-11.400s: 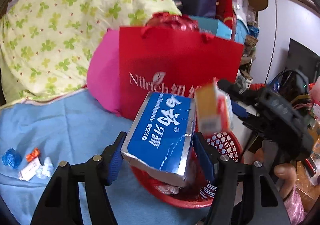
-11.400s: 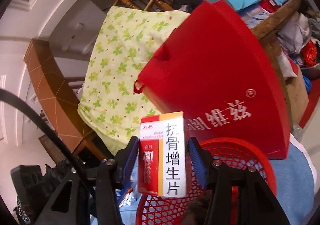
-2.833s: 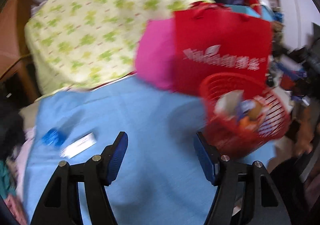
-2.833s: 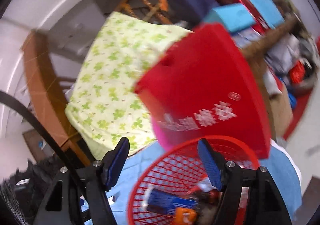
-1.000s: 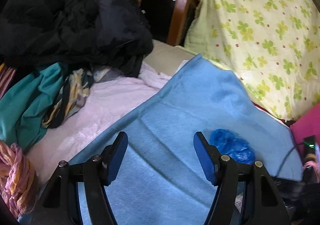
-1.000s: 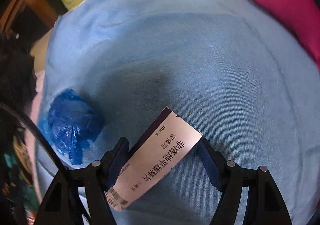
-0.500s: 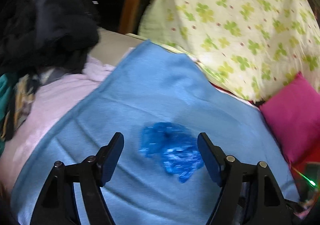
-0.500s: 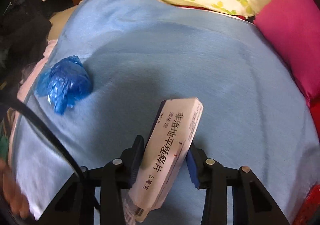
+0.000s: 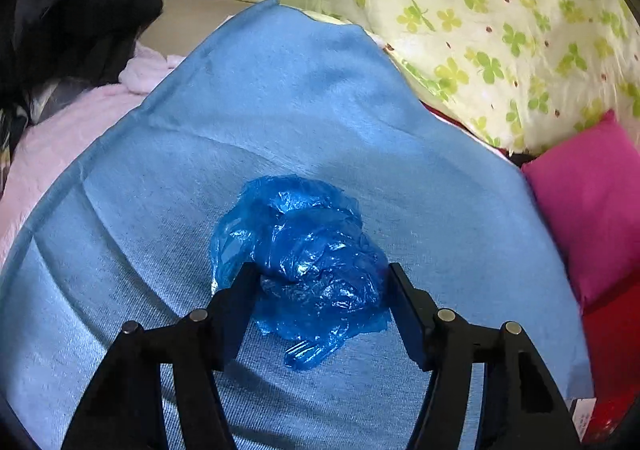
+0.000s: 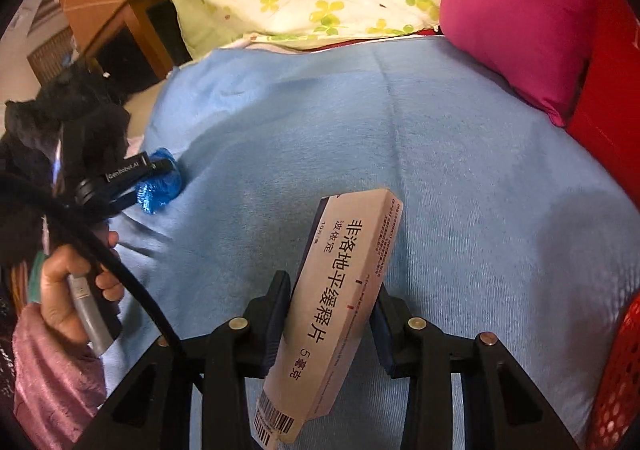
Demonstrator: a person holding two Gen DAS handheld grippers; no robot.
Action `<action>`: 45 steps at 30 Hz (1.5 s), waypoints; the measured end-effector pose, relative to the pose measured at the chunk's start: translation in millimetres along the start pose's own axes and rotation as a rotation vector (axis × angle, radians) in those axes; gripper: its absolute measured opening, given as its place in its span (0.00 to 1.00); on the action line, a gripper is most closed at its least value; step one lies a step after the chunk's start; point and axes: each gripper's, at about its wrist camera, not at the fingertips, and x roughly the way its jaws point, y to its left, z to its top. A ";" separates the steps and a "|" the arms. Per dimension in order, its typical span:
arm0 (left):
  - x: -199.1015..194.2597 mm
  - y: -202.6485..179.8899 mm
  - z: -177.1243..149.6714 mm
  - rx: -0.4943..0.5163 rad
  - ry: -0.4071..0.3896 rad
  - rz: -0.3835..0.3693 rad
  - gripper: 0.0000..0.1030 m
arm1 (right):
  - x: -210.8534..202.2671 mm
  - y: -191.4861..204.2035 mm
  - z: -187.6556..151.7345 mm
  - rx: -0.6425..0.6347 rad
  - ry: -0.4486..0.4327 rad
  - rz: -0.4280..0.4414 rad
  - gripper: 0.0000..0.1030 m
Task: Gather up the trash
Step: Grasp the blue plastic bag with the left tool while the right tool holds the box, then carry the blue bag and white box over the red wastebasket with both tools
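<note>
While your right tongs clamp the white cardboard medicine box, your left tongs stand apart around the crumpled blue plastic wrap.

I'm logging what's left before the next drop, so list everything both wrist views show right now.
crumpled plastic bag: one, blue, on the blue blanket between the left claw's fingers
medicine box: one, white with a dark side, held tilted above the blanket
blue blanket: one, light blue, covering the bed
floral quilt: one, pale yellow with green clovers, behind the blanket
pink cushion: one, magenta, far right
red basket: one, red mesh, right edge
dark clothing: pile, black, left
left claw: open around the bag
right claw: shut on the box
left hand: gripping the left handle
</note>
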 end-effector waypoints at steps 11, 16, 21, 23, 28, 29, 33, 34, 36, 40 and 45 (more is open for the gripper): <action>-93.6 -38.4 -9.9 0.061 -0.160 0.015 0.59 | -46.3 15.2 2.2 -0.086 -0.202 0.086 0.39; -156.8 -74.1 -28.7 0.196 -0.270 0.062 0.59 | -101.3 10.4 -8.5 -0.103 -0.372 0.155 0.40; -212.0 -101.3 -64.5 0.309 -0.351 0.082 0.59 | -158.4 -1.0 -38.0 -0.115 -0.500 0.154 0.40; -228.4 -113.1 -83.5 0.337 -0.365 0.080 0.59 | -178.8 -9.4 -48.6 -0.103 -0.519 0.159 0.40; -253.9 -148.5 -121.2 0.413 -0.330 0.025 0.60 | -222.6 -25.3 -64.0 -0.088 -0.560 0.115 0.40; -262.0 -157.4 -128.9 0.435 -0.334 0.016 0.60 | -235.3 -28.9 -67.0 -0.080 -0.577 0.102 0.40; -291.5 -184.8 -149.0 0.510 -0.369 -0.011 0.60 | -272.3 -42.8 -77.3 -0.046 -0.637 0.077 0.40; -299.1 -192.2 -154.5 0.526 -0.380 -0.018 0.60 | -279.1 -46.3 -79.3 -0.039 -0.643 0.074 0.40; -310.3 -203.0 -161.1 0.546 -0.392 -0.026 0.60 | -291.9 -52.4 -83.5 -0.023 -0.655 0.056 0.40; -332.5 -219.3 -175.7 0.585 -0.418 -0.045 0.60 | -312.3 -62.8 -97.0 0.003 -0.676 0.038 0.40; -349.4 -232.9 -188.3 0.621 -0.435 -0.065 0.60 | -332.3 -72.7 -105.4 0.023 -0.703 0.033 0.40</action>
